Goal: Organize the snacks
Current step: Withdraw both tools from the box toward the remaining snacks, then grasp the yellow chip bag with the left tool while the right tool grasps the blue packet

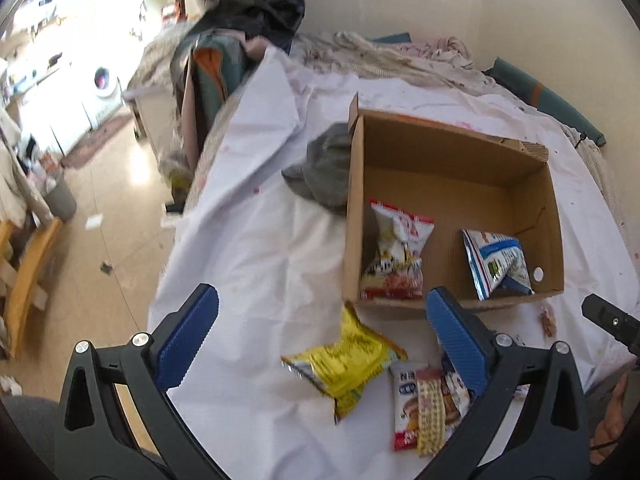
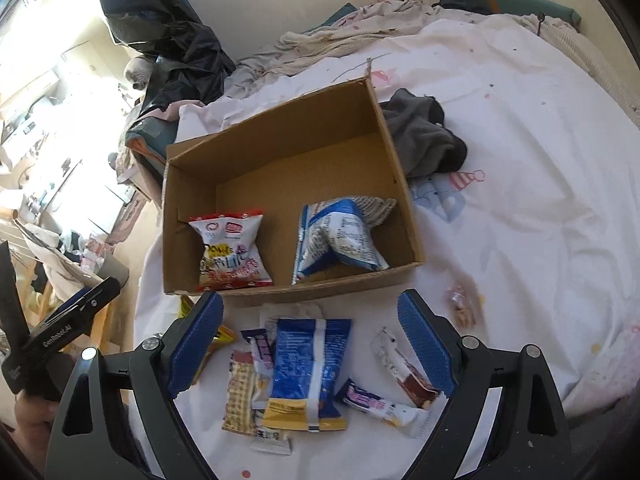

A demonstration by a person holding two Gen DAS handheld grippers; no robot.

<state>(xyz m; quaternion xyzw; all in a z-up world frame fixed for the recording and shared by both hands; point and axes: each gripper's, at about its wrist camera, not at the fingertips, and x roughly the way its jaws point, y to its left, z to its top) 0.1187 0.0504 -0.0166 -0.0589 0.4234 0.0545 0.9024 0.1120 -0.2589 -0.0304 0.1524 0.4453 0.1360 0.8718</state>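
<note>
An open cardboard box (image 1: 452, 152) (image 2: 280, 136) stands on a white bed sheet. Inside lie a red-and-white snack bag (image 1: 394, 250) (image 2: 230, 250) and a blue-and-white bag (image 1: 498, 262) (image 2: 340, 236). My left gripper (image 1: 322, 320) is open and empty above a yellow bag (image 1: 344, 364) on the sheet in front of the box. My right gripper (image 2: 310, 324) is open and empty above a blue bag (image 2: 306, 372) and several small wrapped bars (image 2: 380, 400). A checked wrapper (image 1: 430, 410) (image 2: 240, 396) lies beside them.
A grey cloth (image 1: 324, 170) (image 2: 424, 140) lies against the box's side. Crumpled bedding (image 2: 360, 36) and dark clothes (image 1: 256, 4) pile at the bed's far edge. The bed's left edge drops to a tiled floor (image 1: 112, 200). A small clear packet (image 2: 462, 304) lies right of the box.
</note>
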